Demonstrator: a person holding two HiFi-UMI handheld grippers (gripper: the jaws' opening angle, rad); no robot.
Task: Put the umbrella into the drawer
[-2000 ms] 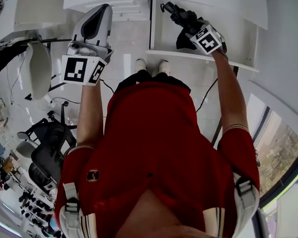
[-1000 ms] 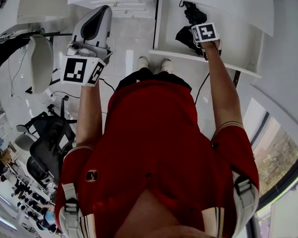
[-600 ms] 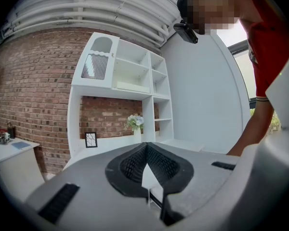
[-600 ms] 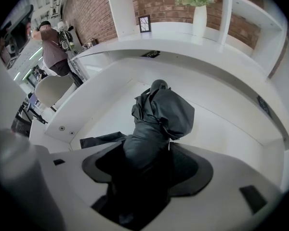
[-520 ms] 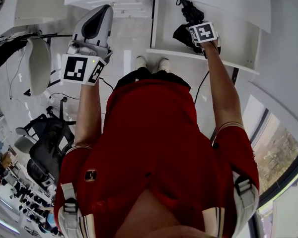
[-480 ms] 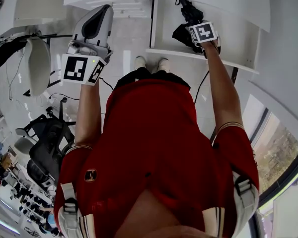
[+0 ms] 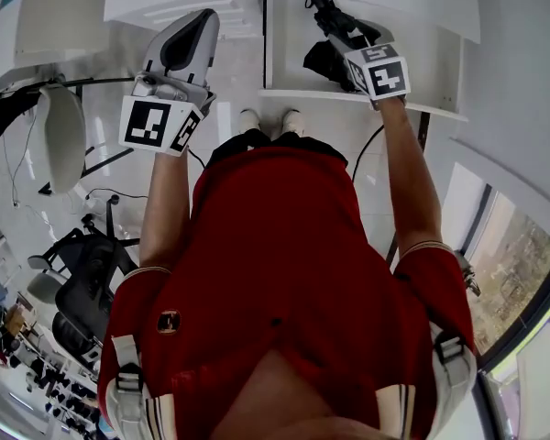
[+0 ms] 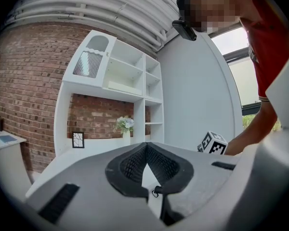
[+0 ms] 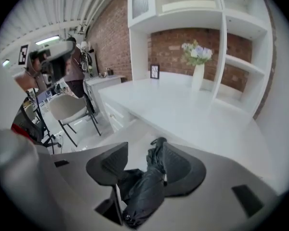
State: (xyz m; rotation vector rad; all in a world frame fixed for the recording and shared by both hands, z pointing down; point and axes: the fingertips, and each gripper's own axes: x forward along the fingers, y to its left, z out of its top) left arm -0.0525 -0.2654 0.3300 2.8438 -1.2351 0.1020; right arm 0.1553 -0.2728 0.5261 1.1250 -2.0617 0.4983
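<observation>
Umbrella: black, crumpled fabric, lying in white drawer. Right gripper jaws closing, empty; left gripper jaws closed, empty.

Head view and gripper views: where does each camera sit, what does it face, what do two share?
Head view: on the head, steeply down; shirt, arms, shoes, left gripper, right gripper, drawer.
Left gripper view: on that gripper, level toward shelves; shut jaws, an arm.
Right gripper view: on that gripper, down at the desk; closing jaws, umbrella between them.
Head and right gripper views share the umbrella.
</observation>
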